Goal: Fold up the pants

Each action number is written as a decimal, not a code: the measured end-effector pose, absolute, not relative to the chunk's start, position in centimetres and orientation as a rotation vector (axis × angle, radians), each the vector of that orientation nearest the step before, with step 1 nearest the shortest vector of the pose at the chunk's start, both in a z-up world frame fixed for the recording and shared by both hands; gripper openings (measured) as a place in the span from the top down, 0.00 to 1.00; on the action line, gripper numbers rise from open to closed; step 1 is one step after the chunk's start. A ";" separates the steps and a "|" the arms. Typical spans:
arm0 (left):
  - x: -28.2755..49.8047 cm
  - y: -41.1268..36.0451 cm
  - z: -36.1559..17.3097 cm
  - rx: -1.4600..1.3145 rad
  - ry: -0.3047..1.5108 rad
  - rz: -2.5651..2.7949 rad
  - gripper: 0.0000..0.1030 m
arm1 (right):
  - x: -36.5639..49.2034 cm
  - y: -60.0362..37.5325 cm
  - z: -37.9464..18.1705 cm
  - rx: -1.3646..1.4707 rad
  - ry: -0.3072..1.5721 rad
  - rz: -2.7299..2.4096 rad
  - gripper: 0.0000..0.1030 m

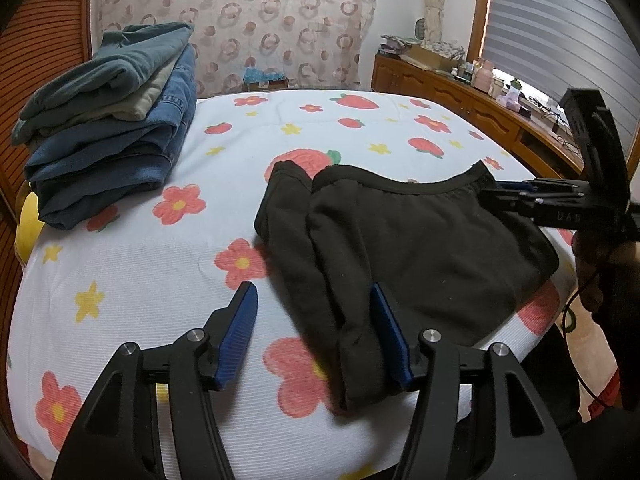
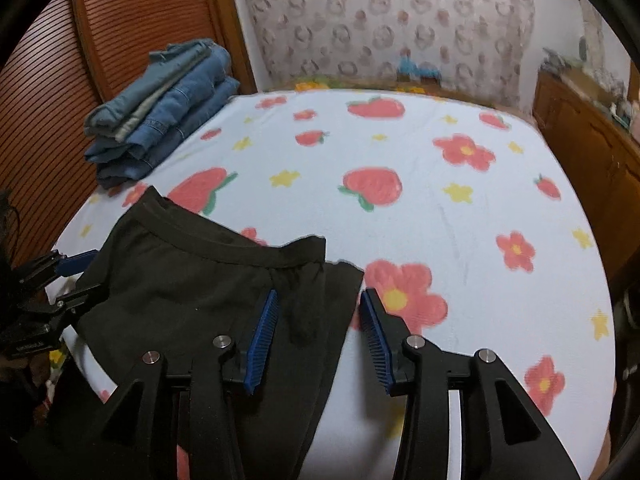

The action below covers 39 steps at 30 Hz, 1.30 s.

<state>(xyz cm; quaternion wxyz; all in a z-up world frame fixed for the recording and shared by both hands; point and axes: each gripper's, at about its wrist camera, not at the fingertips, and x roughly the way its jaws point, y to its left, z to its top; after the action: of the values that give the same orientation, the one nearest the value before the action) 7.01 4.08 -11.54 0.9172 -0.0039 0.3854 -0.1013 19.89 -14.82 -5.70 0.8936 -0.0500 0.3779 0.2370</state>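
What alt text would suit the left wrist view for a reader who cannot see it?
Folded black pants lie on a flower-and-strawberry bedspread, one end between the open left gripper. The right gripper sits at the waistband end, and a stack of folded jeans rests far left.

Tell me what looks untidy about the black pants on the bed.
The black pants are folded unevenly: two leg ends overlap askew beside the waistband, and one edge hangs over the bed rim.

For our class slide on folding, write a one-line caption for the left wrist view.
Open left hand-held gripper over folded black pants on a flowered bedsheet, stacked jeans behind.
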 end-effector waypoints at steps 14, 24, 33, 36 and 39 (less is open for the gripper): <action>8.6 4.5 -9.2 -0.058 0.787 -0.254 0.35 | 19.2 -13.9 -6.4 -0.167 0.724 0.490 0.45; 12.0 4.2 -8.9 -0.048 0.807 -0.238 0.35 | 19.2 -13.9 -6.4 -0.177 0.725 0.471 0.40; 13.7 4.7 -10.9 -0.065 0.871 -0.229 0.35 | 19.3 -13.9 -6.3 -0.185 0.734 0.470 0.40; 13.6 4.7 -11.1 -0.064 0.862 -0.234 0.35 | 19.4 -13.9 -6.2 -0.193 0.743 0.470 0.40; 13.8 4.7 -11.0 -0.061 0.864 -0.237 0.35 | 19.6 -13.8 -6.1 -0.193 0.755 0.469 0.41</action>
<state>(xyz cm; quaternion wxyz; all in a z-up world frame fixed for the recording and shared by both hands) 13.76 4.69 -11.01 0.9009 -0.0293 0.4177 -0.1148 19.57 -13.81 -6.14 0.8984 -0.0934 0.3647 0.2263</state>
